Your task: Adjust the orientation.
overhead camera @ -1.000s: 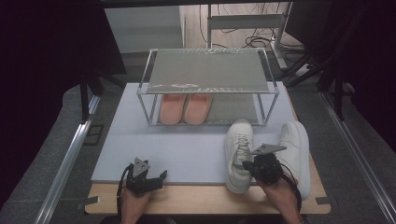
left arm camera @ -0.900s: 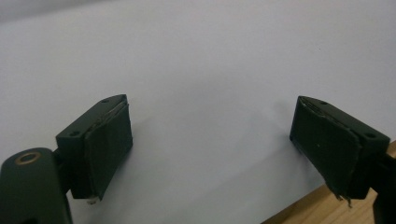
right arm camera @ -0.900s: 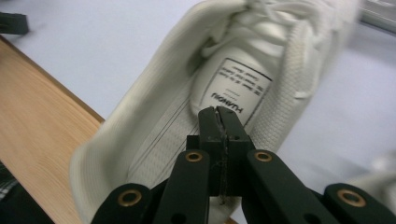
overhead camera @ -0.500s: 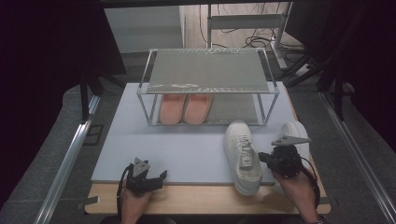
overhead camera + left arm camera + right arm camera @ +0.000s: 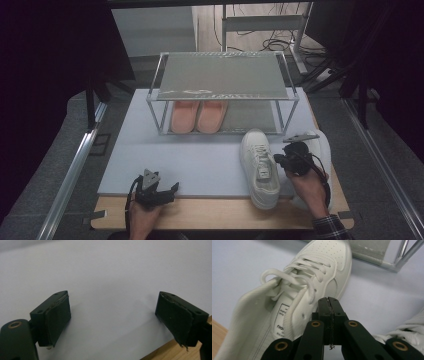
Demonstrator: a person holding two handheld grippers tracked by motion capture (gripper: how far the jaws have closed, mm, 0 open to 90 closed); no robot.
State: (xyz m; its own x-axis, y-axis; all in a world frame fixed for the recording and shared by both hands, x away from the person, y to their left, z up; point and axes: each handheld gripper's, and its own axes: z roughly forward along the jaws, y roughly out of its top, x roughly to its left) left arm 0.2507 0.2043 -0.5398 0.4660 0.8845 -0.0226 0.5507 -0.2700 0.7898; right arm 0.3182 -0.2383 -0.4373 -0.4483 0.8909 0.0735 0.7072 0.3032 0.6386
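Observation:
Two white lace-up sneakers lie on the pale mat at the right front. The nearer-centre sneaker (image 5: 260, 167) (image 5: 294, 295) points toward the rack, its heel over the wooden edge. The other sneaker (image 5: 322, 145) (image 5: 409, 327) lies right of it, partly hidden by the person's hand. My right gripper (image 5: 286, 156) (image 5: 328, 300) hangs between the two, close beside the first sneaker's laces, jaws pressed together on nothing. My left gripper (image 5: 156, 187) (image 5: 112, 315) rests at the front left, open, with bare mat between its pads.
A metal two-level rack (image 5: 222, 75) stands at the back of the mat (image 5: 200, 160), with a pair of pink slippers (image 5: 197, 116) on its lower shelf. A wooden table edge (image 5: 210, 212) runs along the front. Metal rails flank both sides.
My right gripper has moved rightward and then farther from the person, beside the nearer-centre sneaker, which turned slightly. The left gripper has stayed put.

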